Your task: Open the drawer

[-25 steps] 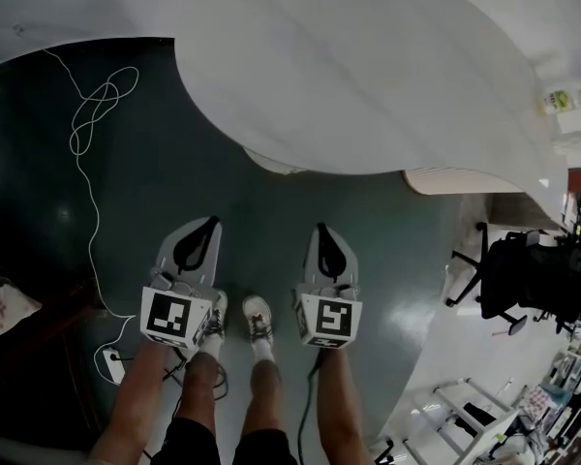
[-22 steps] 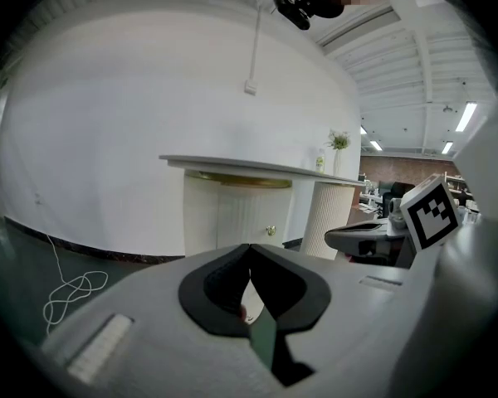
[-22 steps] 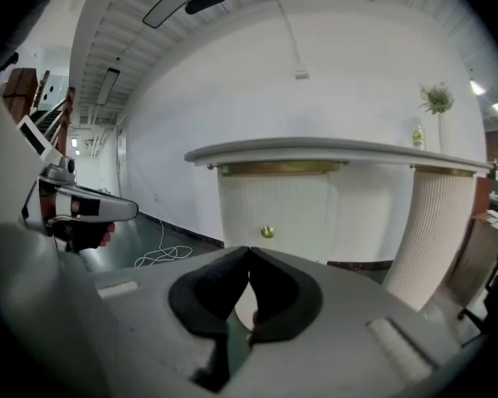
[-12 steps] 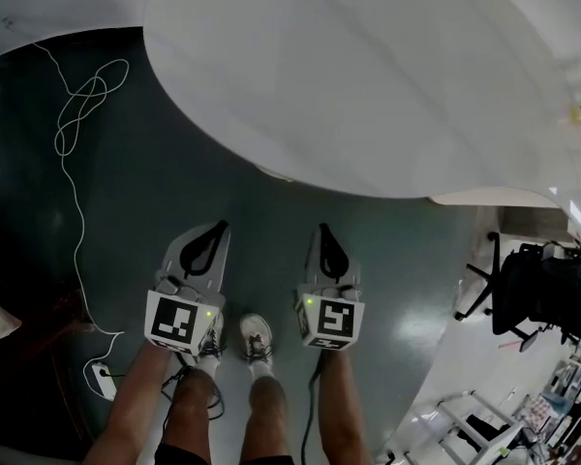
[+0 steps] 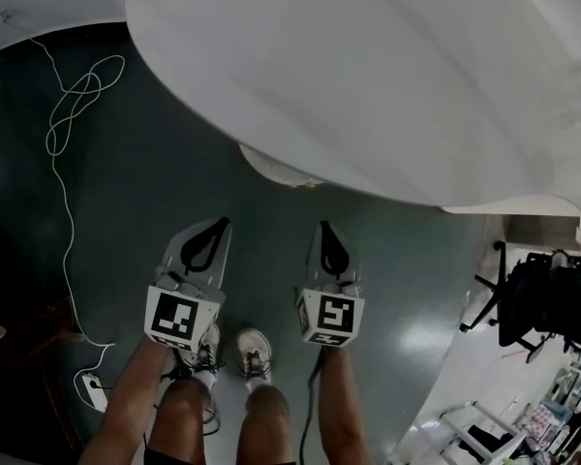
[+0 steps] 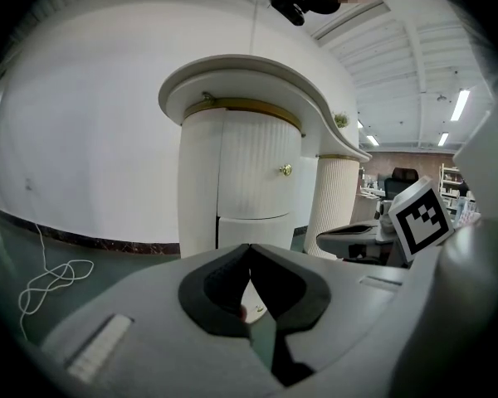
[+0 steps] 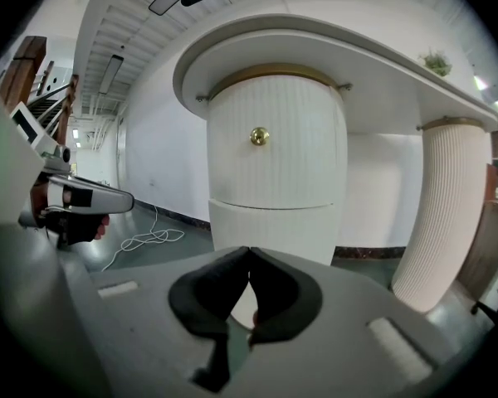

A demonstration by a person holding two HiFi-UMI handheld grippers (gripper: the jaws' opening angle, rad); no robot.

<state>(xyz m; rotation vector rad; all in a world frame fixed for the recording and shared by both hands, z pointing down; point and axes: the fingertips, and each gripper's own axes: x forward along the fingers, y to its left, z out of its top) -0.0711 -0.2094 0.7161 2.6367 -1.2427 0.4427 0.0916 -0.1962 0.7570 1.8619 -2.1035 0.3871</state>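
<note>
Step in hand: approach only, nothing touched yet. The left gripper (image 5: 216, 228) and right gripper (image 5: 322, 228) are held side by side over the floor (image 5: 126, 211), at about 8 and 4 o'clock of the head view's centre. Both are clenched tip to tip, nothing between the pads.

Task's thing: the drawer (image 7: 275, 168) is the upper fluted front of the round white pedestal (image 5: 279, 170), under the curved desk top (image 5: 368, 85). It is closed, flush with the panel below it. Its brass knob (image 7: 259, 136) stands at 12 o'clock above the right jaw tips in the right gripper view. In the left gripper view it lies off toward 1 o'clock. Both grippers are well apart from it.

Judgement: the right gripper is the better lined up. Next move calls for:
- part its jaws
- bring them up to knob level and forward
- close on the knob, then pull straight back

A loose white cable (image 5: 73, 114) lies at 10 o'clock, clear of the path
</note>
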